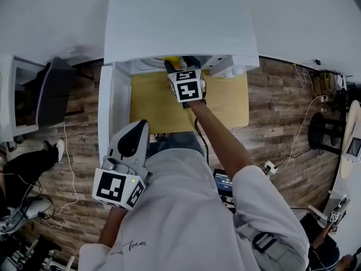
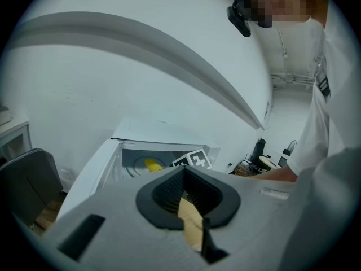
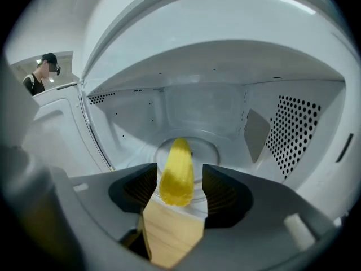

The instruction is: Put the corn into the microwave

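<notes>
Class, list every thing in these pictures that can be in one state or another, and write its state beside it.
Microwave: door swung open.
Corn: lying inside the microwave, not gripped.
Right gripper: open, fingers on either side of the corn without pressing it.
Left gripper: shut, nothing between its fingers.

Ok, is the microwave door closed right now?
No, the microwave door stands swung open to the side, and the corn lies in plain sight inside.
</notes>
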`<state>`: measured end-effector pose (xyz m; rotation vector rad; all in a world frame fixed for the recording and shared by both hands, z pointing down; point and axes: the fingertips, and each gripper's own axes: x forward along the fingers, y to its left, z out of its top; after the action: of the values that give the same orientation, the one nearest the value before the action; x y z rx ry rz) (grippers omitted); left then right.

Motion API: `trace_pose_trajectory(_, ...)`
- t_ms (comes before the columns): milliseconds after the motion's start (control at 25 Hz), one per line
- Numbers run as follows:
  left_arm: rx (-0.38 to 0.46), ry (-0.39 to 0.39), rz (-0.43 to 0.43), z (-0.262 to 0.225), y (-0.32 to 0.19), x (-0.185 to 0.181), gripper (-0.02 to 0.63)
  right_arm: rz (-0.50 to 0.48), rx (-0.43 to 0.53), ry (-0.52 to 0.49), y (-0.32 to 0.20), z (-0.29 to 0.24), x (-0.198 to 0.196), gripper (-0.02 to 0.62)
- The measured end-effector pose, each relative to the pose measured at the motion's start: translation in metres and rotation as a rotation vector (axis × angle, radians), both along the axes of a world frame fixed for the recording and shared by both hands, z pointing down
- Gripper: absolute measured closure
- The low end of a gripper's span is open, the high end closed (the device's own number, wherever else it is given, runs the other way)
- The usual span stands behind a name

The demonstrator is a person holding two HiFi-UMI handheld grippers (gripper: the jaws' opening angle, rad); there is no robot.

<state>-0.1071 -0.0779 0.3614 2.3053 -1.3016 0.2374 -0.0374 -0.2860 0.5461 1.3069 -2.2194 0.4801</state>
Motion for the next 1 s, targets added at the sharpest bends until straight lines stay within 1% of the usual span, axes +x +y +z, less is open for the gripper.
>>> trace_pose_trajectory(280,0.022,0.0,0.022,-0.003,-0.002,0.003,0.614,0.003,-0.01,-0.014,0.007,-0.007,0.008,0.331)
trace_pose_trajectory(1000,0.049,0.011,0.021,-0.009,0.006,-0.001,0.614,0.045,-0.015,-0.058,0.051,-0.028,0.032,0.368)
